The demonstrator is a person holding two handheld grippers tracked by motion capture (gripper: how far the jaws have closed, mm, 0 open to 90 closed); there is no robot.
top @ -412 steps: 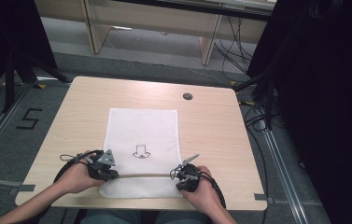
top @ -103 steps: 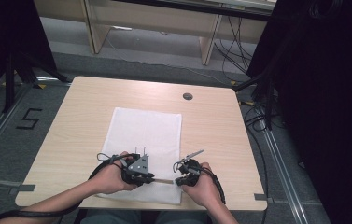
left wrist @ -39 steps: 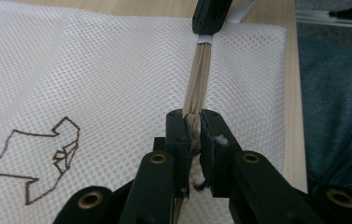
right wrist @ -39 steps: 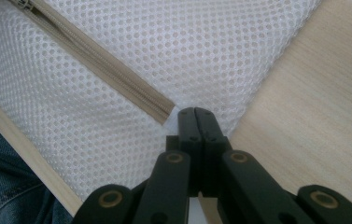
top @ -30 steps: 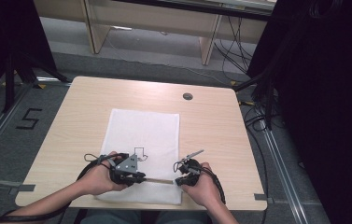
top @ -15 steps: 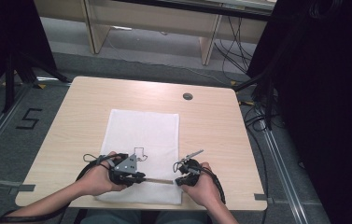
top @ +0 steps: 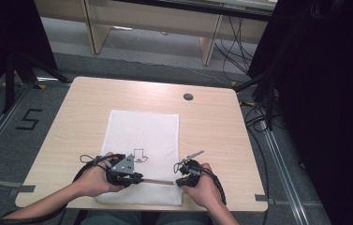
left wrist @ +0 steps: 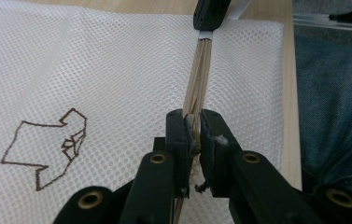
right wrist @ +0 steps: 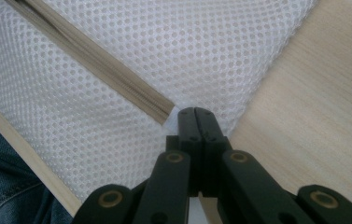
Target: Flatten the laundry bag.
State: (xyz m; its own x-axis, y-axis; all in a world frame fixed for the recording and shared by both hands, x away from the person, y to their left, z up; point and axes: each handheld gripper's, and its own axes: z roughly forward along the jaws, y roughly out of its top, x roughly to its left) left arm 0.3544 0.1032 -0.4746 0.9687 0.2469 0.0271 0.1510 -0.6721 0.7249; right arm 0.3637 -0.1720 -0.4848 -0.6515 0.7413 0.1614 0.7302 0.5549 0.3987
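**Zipper pull held at mid-run, end of the bag pinned**

A white mesh bag (top: pixel 142 154) lies flat on the tabletop (top: pixel 211 126), with its zipper (top: pixel 158 181) running along the edge nearest to the person. The long axis of the zipper goes across the table, from one hand to the other.

The left tongs (left wrist: pixel 193 128) are clamped on the zipper pull (left wrist: pixel 191 122); in the left gripper view the beige tape (left wrist: pixel 199 74) runs straight ahead from the jaws to the other gripper far off. The right tongs (right wrist: pixel 195 112) are pressed together on the corner of the mesh, just beside the end of the zipper (right wrist: pixel 162 112), so they pin the bag at its right end.

The pull is left of the pinned end, and the closed-looking stretch of teeth lies between the two hands. I judge that the coming move is a slide of the left hand along this axis, while the right hand keeps the cloth tight. If the pull goes off the line, the mesh may bunch.
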